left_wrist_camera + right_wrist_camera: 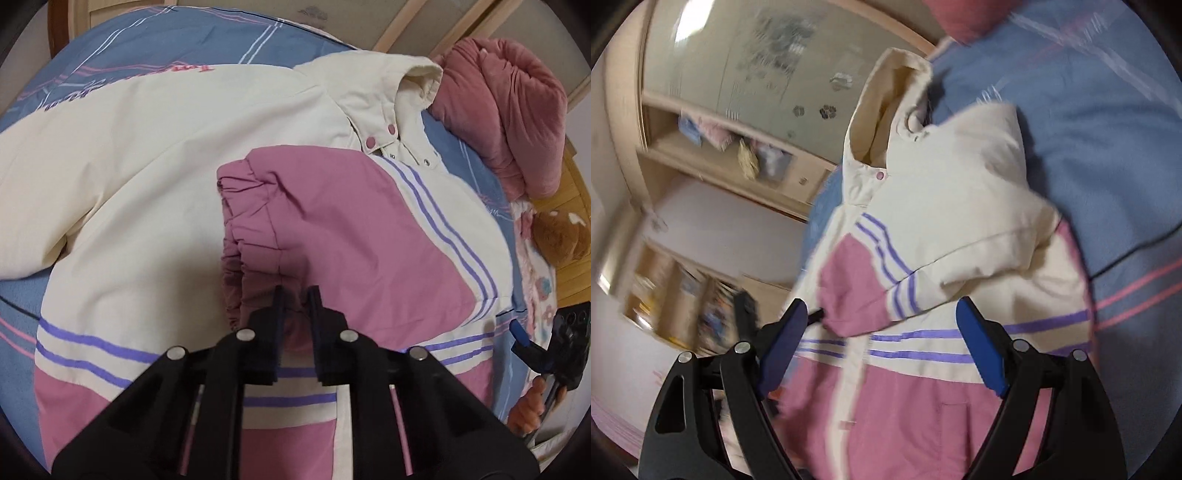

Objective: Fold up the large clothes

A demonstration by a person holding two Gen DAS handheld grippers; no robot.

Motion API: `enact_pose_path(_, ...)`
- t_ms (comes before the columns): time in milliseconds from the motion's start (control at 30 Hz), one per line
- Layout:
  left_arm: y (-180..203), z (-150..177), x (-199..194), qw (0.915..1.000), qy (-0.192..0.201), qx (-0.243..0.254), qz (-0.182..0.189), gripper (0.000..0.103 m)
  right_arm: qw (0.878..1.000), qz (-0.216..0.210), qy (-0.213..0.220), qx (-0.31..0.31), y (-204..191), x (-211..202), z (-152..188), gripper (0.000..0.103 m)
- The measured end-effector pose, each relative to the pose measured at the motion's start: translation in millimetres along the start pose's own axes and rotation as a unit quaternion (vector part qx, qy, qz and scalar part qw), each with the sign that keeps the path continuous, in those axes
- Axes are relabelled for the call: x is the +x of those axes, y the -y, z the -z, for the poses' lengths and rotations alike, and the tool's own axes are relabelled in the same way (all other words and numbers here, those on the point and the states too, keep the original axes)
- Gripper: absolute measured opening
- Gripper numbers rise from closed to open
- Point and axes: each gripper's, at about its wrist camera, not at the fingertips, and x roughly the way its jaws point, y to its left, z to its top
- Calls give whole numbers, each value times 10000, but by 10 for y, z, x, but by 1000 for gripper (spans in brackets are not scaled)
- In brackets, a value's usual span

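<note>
A cream, pink and purple-striped hooded jacket point(155, 166) is spread front-up across the blue striped bed sheet point(177, 40), its hood point(402, 92) toward the rolled pink blanket point(517, 110) at the head end of the bed. One sleeve point(332, 229) is laid across the chest, its gathered pink cuff point(236, 258) near the middle of the body.

The left gripper point(295, 295) is seen with its fingers drawn narrow and pinched on the cuff's edge, so the sleeve fold is judged to be the step in hand: the sleeve is being placed over the front panel. The right gripper point(881, 317) is held above the jacket's lower front with its blue-padded fingers point(982, 343) spread wide and nothing between them; its view is blurred, so its exact height over the cloth cannot be told.

The other sleeve point(55, 122) lies outstretched toward the far side of the bed and is not yet folded in. The next move is judged to call for the cuff being let go flat, then the outstretched sleeve being gripped near its cuff and brought across in the same way, before the body is doubled over from hem to hood.
</note>
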Motion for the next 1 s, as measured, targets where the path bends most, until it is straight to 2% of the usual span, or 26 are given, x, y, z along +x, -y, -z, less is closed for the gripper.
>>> enact_pose_path(100,47,-21,36,9996,116,139,-200,12,9970,-190,-98,741,205,74,-80,85)
enact_pose_path(200,67,-30,103,9994,144,128,-273,12,9915,-48,41,1302,445,193,-174,85)
enact_pose_path(233,91,-36,139,9992,148,158,-345,12,9886,-118,172,1492,539,234,-208,85)
enact_pose_path(300,131,-36,189,9983,162,251,-493,12,9806,-565,362,1842,670,270,-229,83)
enact_pose_path(333,149,-37,213,9979,163,293,-556,12,9712,-775,732,2133,769,211,-222,81)
enact_pose_path(400,190,-46,260,9981,130,338,-501,12,9578,-786,1498,2322,874,-1,-199,68)
enact_pose_path(433,220,-50,290,9989,77,334,-333,12,9554,-791,1731,2256,901,-81,-201,66)
enact_pose_path(467,245,-50,309,9988,64,357,-326,12,9547,-723,1839,2227,913,-118,-193,64)
enact_pose_path(533,337,-45,355,9969,111,537,-570,12,9570,-524,1902,2129,911,-134,-168,62)
enact_pose_path(633,395,-50,403,9945,172,682,-772,12,9706,22,1569,1824,784,-86,-159,62)
enact_pose_path(700,351,-68,411,9956,180,596,-706,12,9779,376,1385,1524,600,-136,-123,64)
enact_pose_path(733,327,-71,409,9961,181,550,-665,12,9812,686,1382,1163,430,-212,-99,63)
enact_pose_path(800,294,-95,411,9968,199,460,-627,12,9784,1156,1631,519,154,-344,-52,63)
enact_pose_path(833,292,-108,413,9968,212,438,-642,12,9688,1543,1941,-38,-80,-421,-19,63)
enact_pose_path(867,303,-113,418,9967,217,428,-661,12,9627,1715,2061,-354,-199,-434,-12,63)
enact_pose_path(900,310,-128,426,9964,230,412,-699,12,9589,1847,2029,-722,-347,-390,-31,63)
enact_pose_path(933,330,-144,435,9962,249,398,-733,12,9609,1820,1912,-832,-380,-341,-43,63)
enact_pose_path(1000,360,-169,443,9957,280,384,-799,12,9756,1579,1235,-901,-397,-57,-148,63)
